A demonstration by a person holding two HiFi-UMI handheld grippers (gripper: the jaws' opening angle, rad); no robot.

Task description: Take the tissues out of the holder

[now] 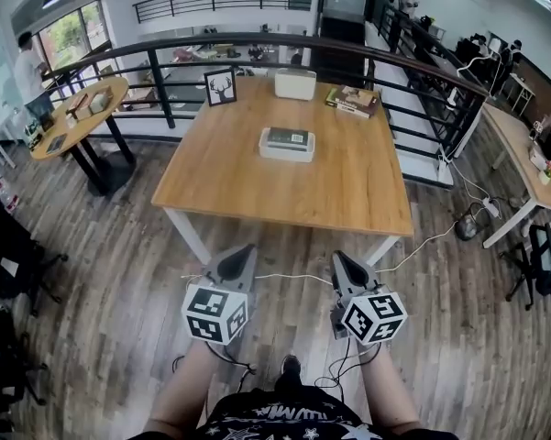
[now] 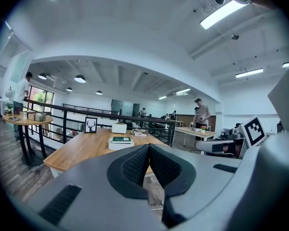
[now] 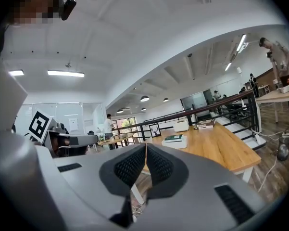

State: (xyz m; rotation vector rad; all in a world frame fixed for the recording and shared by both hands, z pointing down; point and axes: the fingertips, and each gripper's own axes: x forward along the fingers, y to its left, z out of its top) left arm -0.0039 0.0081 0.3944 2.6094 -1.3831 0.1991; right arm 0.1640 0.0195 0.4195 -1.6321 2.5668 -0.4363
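Low over the wood floor (image 1: 119, 273), short of the worktop's (image 1: 348, 186) near edge, holding both claws side by side and pointing them forward toward the wood top. Holding the left claw (image 1: 247, 249) with its jaws pressed together, tips meeting, pinching nothing. Holding the right claw (image 1: 340, 258) the same way, jaws pressed together and pinching nothing, just across a gap from the left one. Touching neither the worktop nor anything on it.

Facing the holder (image 1: 287, 150), a low white tray sitting flat near the middle of the worktop, well apart from both claws. Showing the tissues (image 1: 289, 137) as a dark green pack lying in the top of the holder, level with its rim as far as can be told. Appearing between the two claws' lines of sight in both gripper views, beyond the closed tips.

Passing farther back, finding a frame (image 1: 221, 87) with a deer drawing standing upright at the far left corner, a plain white box (image 1: 295, 83) beside it at the far edge, and a few stacked books (image 1: 353, 100) lying toward the far right corner. Running behind all of it, a dark railing (image 1: 156, 79) curving round the worktop's far side. Trailing a thin white cable (image 1: 293, 277) across the floor between the claws.
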